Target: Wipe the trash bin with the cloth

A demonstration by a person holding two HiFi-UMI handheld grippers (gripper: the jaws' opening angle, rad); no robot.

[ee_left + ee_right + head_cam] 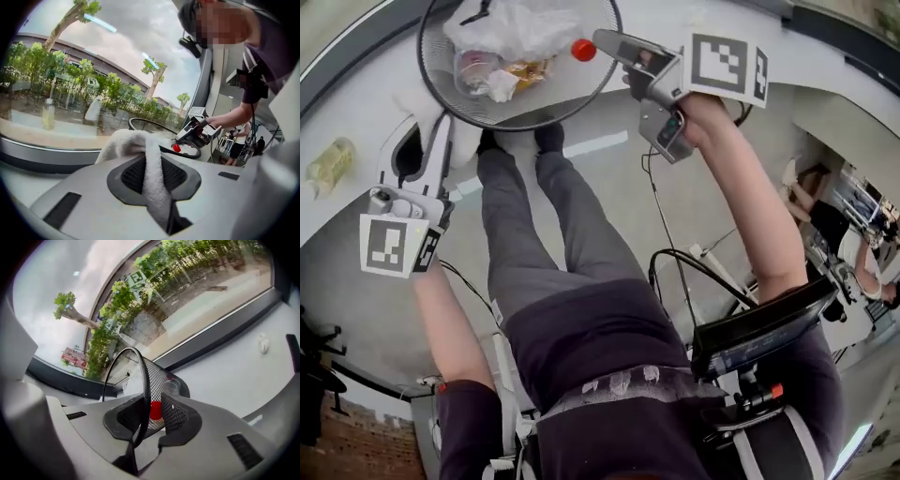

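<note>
L gripper [427, 155] sits low-left in head view, just beside the trash bin [562, 98]'s left side. Its jaws are clenched on the white cloth [154, 183]. In the L gripper view a fold of cloth runs down between the pads, and the rest bunches up over the front of the jaws, toward the bin.

R gripper [598, 41] comes in from the right at the bin's top edge. In the R gripper view its jaws are grasping the bin. The black rim passes btwn the pads and lies against one pad, w/ the mesh wall against the other. A small red round thing [583, 50] shows right at the jaw tips by the rim, seen thru the mesh. Can't tell what it is.

The bin is black wire mesh w/ a round mouth and stands on the pale floor [675, 206], right in front of the person's dark shoes [548, 138]. A curved window ledge is beyond it. Inside are a crumpled clear plastic bag [520, 28], a cup [473, 70] and some bits of wrapper.

A pale bottle [328, 164] stands on the ledge, well apart from the bin and left of the L gripper. Trees and bldgs show thru the glass.
</note>
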